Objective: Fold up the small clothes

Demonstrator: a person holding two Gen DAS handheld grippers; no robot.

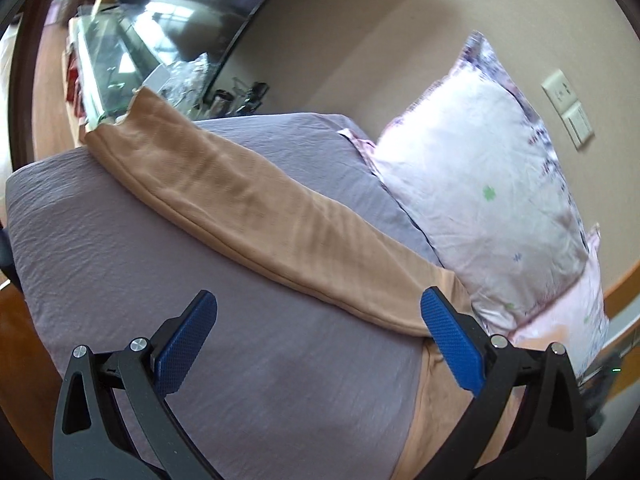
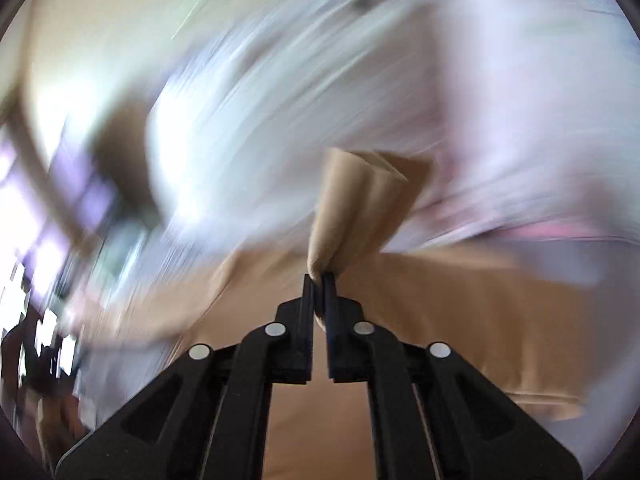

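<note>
A long tan stocking (image 1: pixel 248 204) lies stretched across the grey-purple bed sheet (image 1: pixel 160 280), running from the far left edge to the near right. My left gripper (image 1: pixel 316 312) is open and empty, its blue pads (image 1: pixel 188 344) spread wide just above the sheet; the right pad covers the stocking's near end. In the right wrist view my right gripper (image 2: pixel 319 280) is shut on a bunched fold of the tan stocking (image 2: pixel 360 204), which stands up from the fingertips. More tan fabric (image 2: pixel 460 312) lies below it. That view is heavily motion-blurred.
A white floral pillow (image 1: pixel 492 188) lies on the bed to the right of the stocking; it shows as a white blur (image 2: pixel 340 80) in the right wrist view. A glass-topped table (image 1: pixel 116 56) with clutter stands beyond the bed. A wall switch plate (image 1: pixel 568 108) is at right.
</note>
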